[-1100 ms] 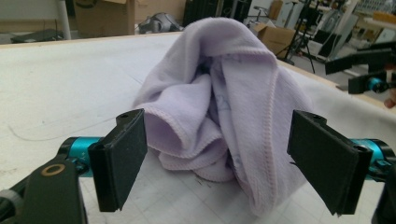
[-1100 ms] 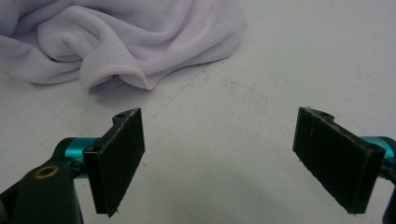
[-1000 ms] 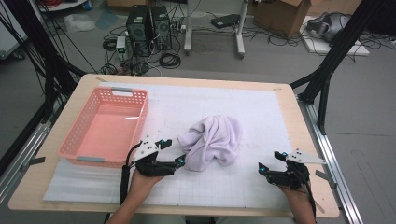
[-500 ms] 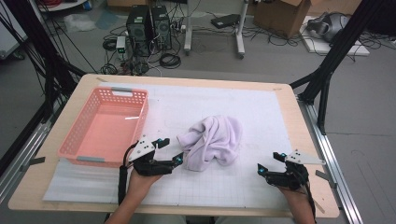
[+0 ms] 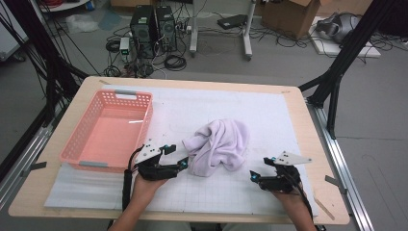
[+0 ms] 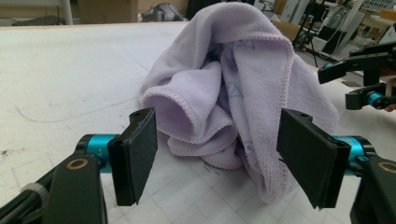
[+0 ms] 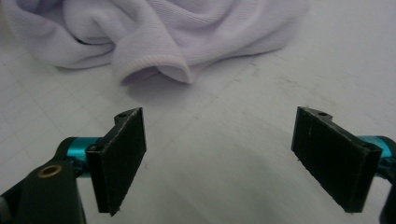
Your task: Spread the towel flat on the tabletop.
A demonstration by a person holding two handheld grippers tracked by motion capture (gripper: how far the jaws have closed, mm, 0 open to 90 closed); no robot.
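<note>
Towel point(image 5: 219, 147) lies crumpled, ungrasped; basket point(image 5: 72, 151) empty. Your left gripper point(image 5: 175, 156) and right gripper point(image 5: 258, 169) released, jaws just narrowing; fold or binning likely all ahead.

Between my left gripper point(image 5: 184, 155) and the towel point(image 5: 219, 146) there is hardly any room — the heap bulges just ahead of the jaws, which have just been closing with nothing pressed between them. The basket point(image 5: 82, 147) walls off my left side, close beside that hand. My right gripper point(image 5: 257, 169) has bare mat point(image 5: 298, 125) ahead, its jaws also just closing on nothing — the towel lies near.
</note>
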